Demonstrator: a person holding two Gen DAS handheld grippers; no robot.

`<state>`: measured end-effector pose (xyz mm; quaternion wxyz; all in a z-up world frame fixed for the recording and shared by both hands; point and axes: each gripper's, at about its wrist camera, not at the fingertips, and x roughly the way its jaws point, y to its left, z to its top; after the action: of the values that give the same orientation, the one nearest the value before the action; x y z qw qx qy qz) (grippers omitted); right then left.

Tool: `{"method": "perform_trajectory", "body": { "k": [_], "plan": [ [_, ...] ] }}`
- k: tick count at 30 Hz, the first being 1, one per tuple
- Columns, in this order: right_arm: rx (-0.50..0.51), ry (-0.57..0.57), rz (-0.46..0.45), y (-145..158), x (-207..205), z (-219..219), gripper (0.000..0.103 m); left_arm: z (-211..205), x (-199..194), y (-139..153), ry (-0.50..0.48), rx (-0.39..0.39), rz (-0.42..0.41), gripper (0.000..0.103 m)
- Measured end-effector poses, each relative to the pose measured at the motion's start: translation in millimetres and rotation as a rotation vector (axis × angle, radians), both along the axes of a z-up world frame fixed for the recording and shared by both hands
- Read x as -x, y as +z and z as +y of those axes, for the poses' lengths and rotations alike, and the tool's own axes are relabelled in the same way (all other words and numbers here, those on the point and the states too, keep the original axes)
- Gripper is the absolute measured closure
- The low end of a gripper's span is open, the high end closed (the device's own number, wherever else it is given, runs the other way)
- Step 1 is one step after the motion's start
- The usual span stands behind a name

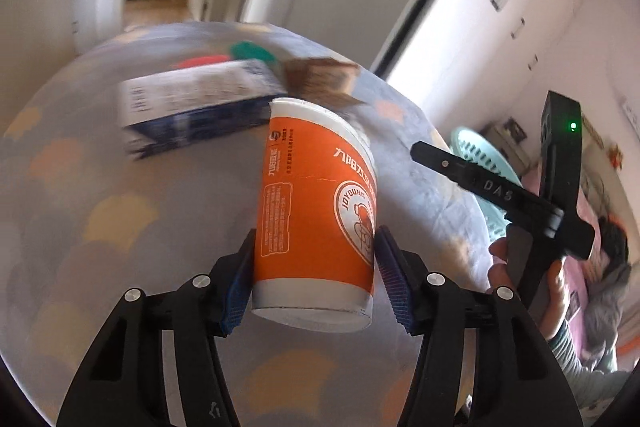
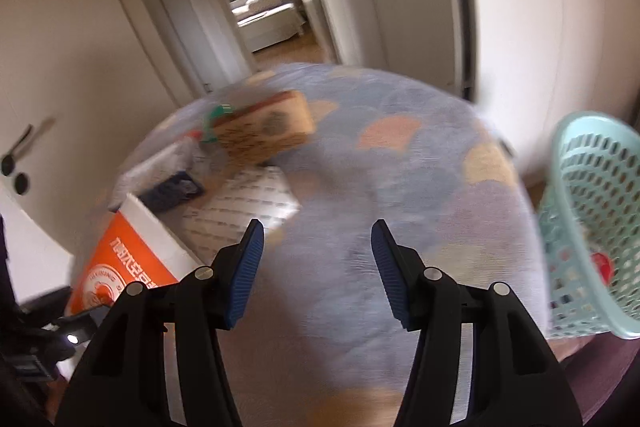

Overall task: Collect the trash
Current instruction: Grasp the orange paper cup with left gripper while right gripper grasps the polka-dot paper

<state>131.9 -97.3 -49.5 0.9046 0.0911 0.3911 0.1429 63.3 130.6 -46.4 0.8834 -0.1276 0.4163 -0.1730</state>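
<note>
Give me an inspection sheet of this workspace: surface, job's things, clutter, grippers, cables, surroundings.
Surface: bed cover, bluish with orange and yellow patches.
Job's things: orange paper cup, tilted; blue-and-white carton, brown box and printed white pack lying on the cover; mint basket at the bed's right edge, something red inside.
Clutter: green and red items behind the boxes, blurred.
Grippers: left hand-held gripper shut on the cup; right hand-held gripper open, nothing between its jaws.
Cables: nothing seen.
Surroundings: white cupboards, open doorway to a hallway.
</note>
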Motion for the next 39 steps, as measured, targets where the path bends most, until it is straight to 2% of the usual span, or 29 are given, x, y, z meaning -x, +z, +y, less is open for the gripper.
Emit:
{"method": "perform_trajectory", "body": {
  "k": [7, 11, 14, 16, 20, 22, 24, 25, 27, 30, 34, 39],
  "plan": [
    [0.004, -0.009, 0.131, -7.4, -26.7, 43.5, 0.033, 45.8, 18.2, 3.4, 0.112, 0.029, -0.037, 0.048],
    [-0.001, -0.078, 0.192, -19.7, -42.0, 60.6, 0.028, 63.8, 21.8, 3.2, 0.148, 0.052, -0.044, 0.048],
    [0.015, -0.128, 0.175, -19.9, -47.3, 68.0, 0.023, 72.1, 22.7, 1.6, 0.159, 0.062, -0.044, 0.048],
    [0.051, -0.148, 0.16, -22.1, -50.5, 77.0, 0.019, 73.7, 22.0, 0.2, 0.162, 0.066, -0.04, 0.048],
    [0.233, -0.159, 0.111, -29.3, -46.6, 102.8, 0.019, 74.7, 22.6, -0.5, 0.159, 0.07, -0.041, 0.048],
    [0.265, -0.16, 0.103, -29.4, -41.5, 106.8, 0.027, 73.1, 22.8, 0.6, 0.154, 0.063, -0.044, 0.048],
    [0.281, -0.15, 0.095, -28.4, -35.1, 104.3, 0.042, 71.0, 22.2, 1.8, 0.147, 0.059, -0.045, 0.048],
    [0.278, -0.144, 0.092, -27.7, -32.4, 100.6, 0.045, 69.1, 22.1, 2.8, 0.143, 0.059, -0.048, 0.048],
    [0.258, -0.128, 0.087, -25.0, -25.1, 92.2, 0.066, 64.6, 22.2, 4.1, 0.132, 0.056, -0.054, 0.048],
    [0.163, -0.077, 0.09, -22.5, -11.3, 73.1, 0.082, 52.1, 21.5, 7.2, 0.107, 0.048, -0.062, 0.048],
    [0.064, -0.07, 0.082, -17.3, 10.6, 39.2, 0.089, 33.1, 20.5, 12.6, 0.067, 0.047, -0.076, 0.048],
    [0.042, -0.113, 0.049, -2.3, 30.6, -2.6, 0.089, 1.4, 11.4, 12.2, 0.005, 0.066, -0.075, 0.048]
  ]
}}
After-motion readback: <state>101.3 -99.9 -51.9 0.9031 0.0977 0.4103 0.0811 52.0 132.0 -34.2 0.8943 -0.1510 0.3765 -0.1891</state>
